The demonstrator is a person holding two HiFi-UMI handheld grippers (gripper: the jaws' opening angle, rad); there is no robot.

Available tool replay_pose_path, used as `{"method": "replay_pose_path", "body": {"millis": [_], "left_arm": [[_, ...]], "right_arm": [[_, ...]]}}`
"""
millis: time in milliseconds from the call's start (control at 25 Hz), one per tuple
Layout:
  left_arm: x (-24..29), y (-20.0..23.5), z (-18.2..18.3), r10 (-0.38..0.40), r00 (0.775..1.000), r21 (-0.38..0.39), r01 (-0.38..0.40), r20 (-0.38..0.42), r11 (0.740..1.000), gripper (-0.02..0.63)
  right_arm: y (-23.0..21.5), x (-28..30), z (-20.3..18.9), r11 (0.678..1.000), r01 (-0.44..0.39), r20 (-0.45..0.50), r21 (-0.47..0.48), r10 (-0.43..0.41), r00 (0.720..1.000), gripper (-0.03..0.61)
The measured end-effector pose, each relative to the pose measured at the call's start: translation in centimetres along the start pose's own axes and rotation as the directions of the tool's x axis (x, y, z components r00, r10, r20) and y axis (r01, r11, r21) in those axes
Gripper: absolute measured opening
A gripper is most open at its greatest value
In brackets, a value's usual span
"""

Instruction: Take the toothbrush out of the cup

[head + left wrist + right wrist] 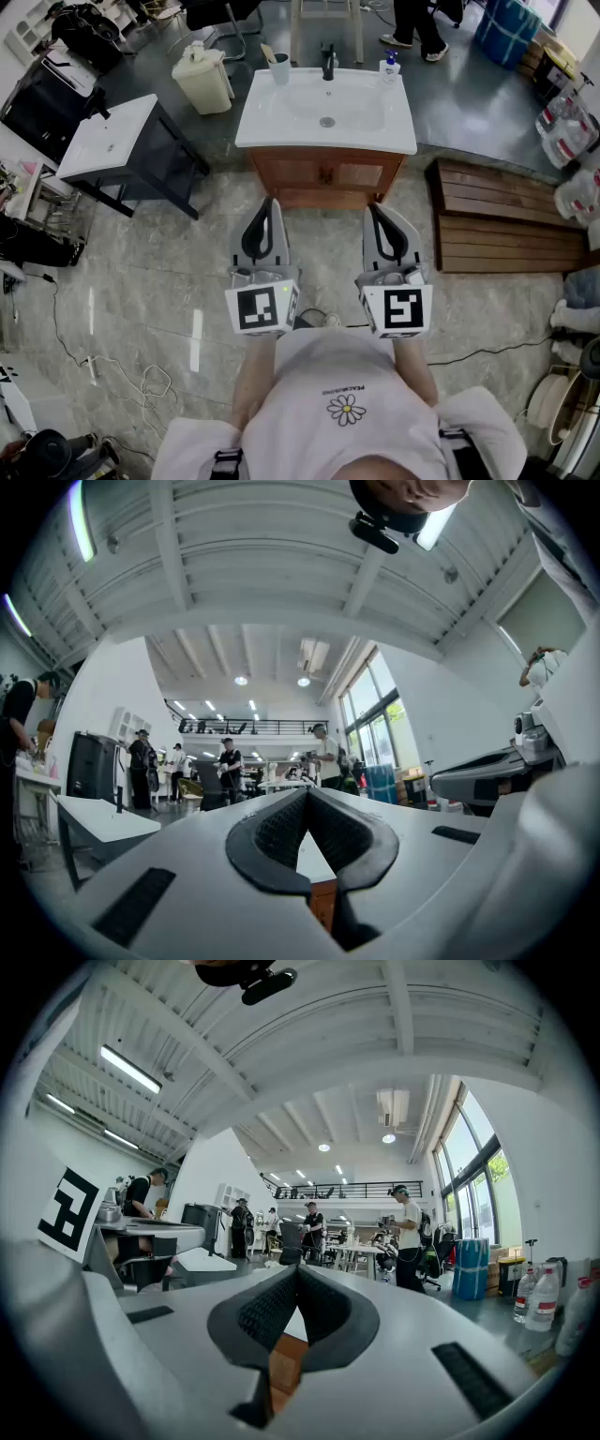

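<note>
Left claw (270, 202): jaws closed tip to tip, nothing between; held level over stone floor (150, 281), well short of cabinet
Right claw (374, 208): jaws likewise together, empty; beside left one, apart
Cup (280, 70): upright at back left corner of white basin worktop (272, 131)
Toothbrush (267, 52): standing in cup, leaning left
Tap (329, 62): back centre
Soap bottle (390, 67): back right
Wooden cabinet (325, 176): under worktop
</note>
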State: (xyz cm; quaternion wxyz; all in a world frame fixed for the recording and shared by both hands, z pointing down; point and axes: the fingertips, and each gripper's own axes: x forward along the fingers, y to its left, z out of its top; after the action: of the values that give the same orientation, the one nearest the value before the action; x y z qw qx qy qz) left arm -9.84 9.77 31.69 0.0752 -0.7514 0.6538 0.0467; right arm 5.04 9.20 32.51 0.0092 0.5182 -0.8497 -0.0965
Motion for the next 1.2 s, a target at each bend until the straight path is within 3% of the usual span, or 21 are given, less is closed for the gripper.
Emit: {"method": "replay_pose_path", "body": {"millis": [440, 680, 920, 1200], "left_arm": [[-0.4, 0.9, -0.7, 0.03, 0.999, 0.001, -0.03, -0.023, 1.0, 0.015], [0.0, -1.0, -1.1, -0.001, 0.999, 0.003, 0.001, -0.033, 1.0, 0.015], [0.1, -1.2, -1.2, -0.005, 0.999, 0.008, 0.005, -0.047, 1.0, 0.015], [1.2, -1.2, -1.5, -0.017, 0.999, 0.007, 0.017, -0.043, 1.0, 0.015]], "right_arm": [[-0.1, -0.2, -0.4, 1.0, -0.016, 0.004, -0.016, 0.016, 1.0, 0.012], [-0.8, -0.8, -1.1, 0.998, -0.026, 0.01, 0.05, 0.025, 1.0, 0.012], [0.6, -0.6, -1.7, 0.992, -0.097, 0.006, 0.079, 0.097, 0.995, 0.012], [-0.2, 0.2, -2.5, 0.992, -0.084, -0.012, 0.093, 0.085, 0.996, 0.012]]}}
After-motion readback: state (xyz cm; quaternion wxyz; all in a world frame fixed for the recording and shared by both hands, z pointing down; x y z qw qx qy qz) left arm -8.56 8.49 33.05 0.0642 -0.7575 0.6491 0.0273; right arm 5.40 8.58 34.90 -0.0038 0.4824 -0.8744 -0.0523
